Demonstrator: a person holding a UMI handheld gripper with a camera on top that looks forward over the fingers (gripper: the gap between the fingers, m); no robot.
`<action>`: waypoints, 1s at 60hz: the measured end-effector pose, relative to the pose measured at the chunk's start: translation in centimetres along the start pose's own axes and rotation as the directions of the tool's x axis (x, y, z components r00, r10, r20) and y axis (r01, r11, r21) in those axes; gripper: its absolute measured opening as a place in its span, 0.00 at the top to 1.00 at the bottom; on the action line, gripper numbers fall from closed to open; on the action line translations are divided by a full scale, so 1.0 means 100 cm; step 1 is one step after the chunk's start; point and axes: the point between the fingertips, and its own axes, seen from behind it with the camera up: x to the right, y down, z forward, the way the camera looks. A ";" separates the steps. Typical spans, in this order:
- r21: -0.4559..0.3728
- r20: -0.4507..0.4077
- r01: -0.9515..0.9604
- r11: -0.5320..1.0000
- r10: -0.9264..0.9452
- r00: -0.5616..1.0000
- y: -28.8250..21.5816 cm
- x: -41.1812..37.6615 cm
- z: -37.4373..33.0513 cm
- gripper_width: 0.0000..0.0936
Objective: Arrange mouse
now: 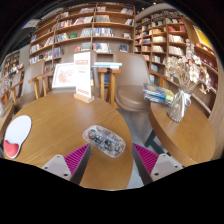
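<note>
The mouse [104, 140] lies on the table [60, 125] between the spread fingers [73, 158], not yet gripped, so arranging seems still ahead.

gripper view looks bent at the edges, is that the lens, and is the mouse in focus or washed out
Gripper view: yes, wide-angle distortion, the bookshelves bow and the round table curves; the mouse, just ahead of the open gripper, is fairly sharp with pale glare on its clear shell; warm, even indoor light, only soft shadows.
</note>
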 end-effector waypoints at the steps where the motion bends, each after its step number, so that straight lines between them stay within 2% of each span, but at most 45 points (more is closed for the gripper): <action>1: -0.004 0.000 -0.002 1.000 0.002 1.000 -0.001 0.000 0.002 0.09; 27: -0.012 0.019 -0.053 0.999 0.054 0.998 -0.031 -0.001 0.049 0.11; 37: -0.008 0.016 -0.054 0.999 0.054 0.998 -0.037 -0.004 0.058 0.23; 44: -0.006 0.015 -0.049 0.999 0.049 0.999 -0.038 -0.008 0.060 0.40; 50: -0.028 -0.021 -0.042 0.999 0.042 0.999 -0.038 -0.006 0.058 0.53; 60: -0.014 -0.017 -0.086 0.996 0.086 0.996 -0.058 -0.018 0.037 0.55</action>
